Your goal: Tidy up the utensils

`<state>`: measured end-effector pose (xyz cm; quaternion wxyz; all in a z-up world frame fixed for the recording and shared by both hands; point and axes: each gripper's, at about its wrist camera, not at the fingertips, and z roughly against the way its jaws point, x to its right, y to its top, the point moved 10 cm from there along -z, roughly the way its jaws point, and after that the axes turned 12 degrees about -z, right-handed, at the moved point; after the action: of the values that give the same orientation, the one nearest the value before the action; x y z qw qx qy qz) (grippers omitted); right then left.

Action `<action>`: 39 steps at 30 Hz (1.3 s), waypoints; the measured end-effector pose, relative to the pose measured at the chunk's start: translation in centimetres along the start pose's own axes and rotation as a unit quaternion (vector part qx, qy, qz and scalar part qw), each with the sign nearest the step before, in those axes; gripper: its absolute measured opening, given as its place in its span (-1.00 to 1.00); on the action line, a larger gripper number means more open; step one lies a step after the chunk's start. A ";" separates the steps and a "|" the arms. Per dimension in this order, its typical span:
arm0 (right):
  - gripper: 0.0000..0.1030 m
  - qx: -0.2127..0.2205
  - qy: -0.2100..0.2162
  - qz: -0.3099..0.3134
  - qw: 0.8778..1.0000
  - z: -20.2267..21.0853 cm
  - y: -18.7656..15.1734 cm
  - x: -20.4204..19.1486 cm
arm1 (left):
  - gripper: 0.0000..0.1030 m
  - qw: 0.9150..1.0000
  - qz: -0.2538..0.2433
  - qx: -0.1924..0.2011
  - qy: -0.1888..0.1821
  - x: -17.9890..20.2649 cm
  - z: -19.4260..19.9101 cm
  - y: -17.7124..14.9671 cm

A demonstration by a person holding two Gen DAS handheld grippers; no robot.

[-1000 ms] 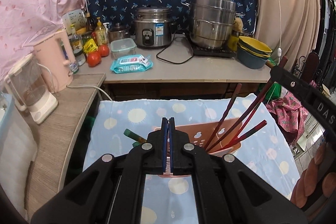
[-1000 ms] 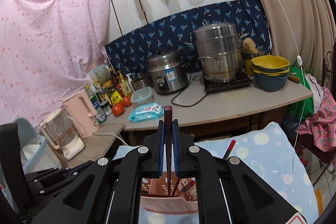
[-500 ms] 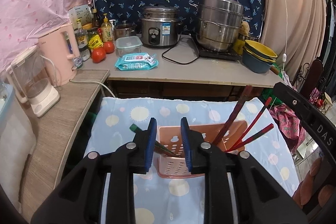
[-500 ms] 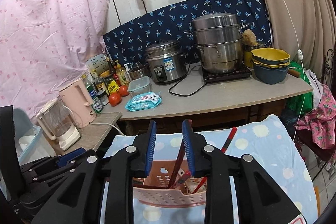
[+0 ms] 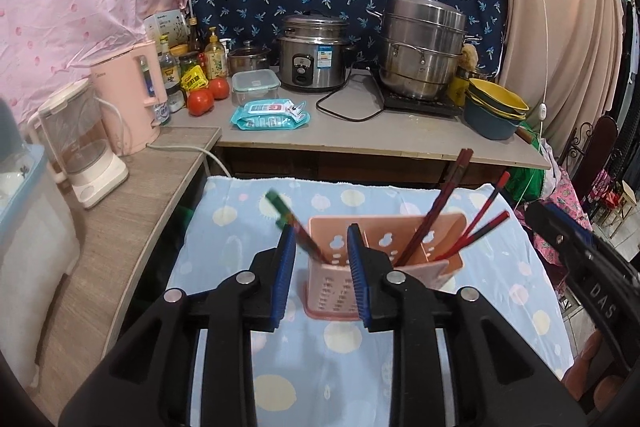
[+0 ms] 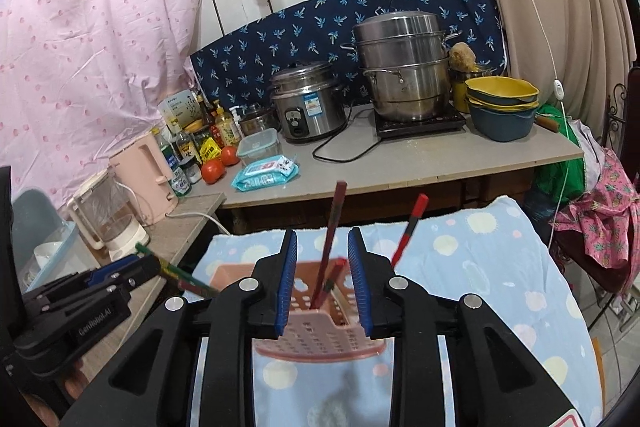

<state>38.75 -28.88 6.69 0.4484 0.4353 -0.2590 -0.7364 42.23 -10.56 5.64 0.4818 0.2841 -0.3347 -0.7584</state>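
Jaws of both grippers spread, above the pink basket [image 5: 384, 267] rim.

We count one basket [image 5: 384, 259] holding five chopsticks [image 5: 440, 203]; behind it, two tomatoes [image 5: 200, 101], two steel cookers [image 5: 313, 53], and one wipes pack [image 5: 270, 113].
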 end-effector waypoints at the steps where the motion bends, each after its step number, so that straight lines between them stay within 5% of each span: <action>1: -0.49 -0.003 -0.001 0.001 1.000 0.3 -0.4 0.1 | -0.50 1.000 0.000 0.000 0.002 0.1 0.3 -0.4; 8: -0.46 -0.020 -0.017 0.024 0.999 2.5 -4.0 1.1 | -0.34 1.000 0.008 -0.010 0.006 0.5 1.7 -3.5; 10: -0.25 -0.025 -0.022 0.029 0.999 3.2 -5.0 1.3 | -0.32 1.000 0.010 -0.011 0.007 0.6 2.1 -4.2; 18: 0.06 -0.047 -0.040 0.038 0.997 5.4 -8.6 2.4 | 0.11 1.000 0.014 -0.011 0.020 1.0 4.1 -6.6; 22: 0.11 -0.059 -0.046 0.037 0.997 6.2 -10.0 2.9 | 0.21 0.999 0.018 -0.018 0.019 1.4 4.7 -8.0; 29: 0.15 -0.076 -0.051 0.037 0.995 7.0 -12.0 3.5 | 0.71 0.999 0.012 -0.025 0.035 2.0 5.2 -10.0; 39: 0.64 -0.075 -0.075 0.024 0.994 8.2 -13.3 5.2 | 0.83 0.998 0.015 -0.047 0.042 2.3 5.6 -13.0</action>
<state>24.68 -27.40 -1.70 0.4766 0.3381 -0.2465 -0.7732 30.13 -7.35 -1.38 0.5197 0.2881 -0.2827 -0.7530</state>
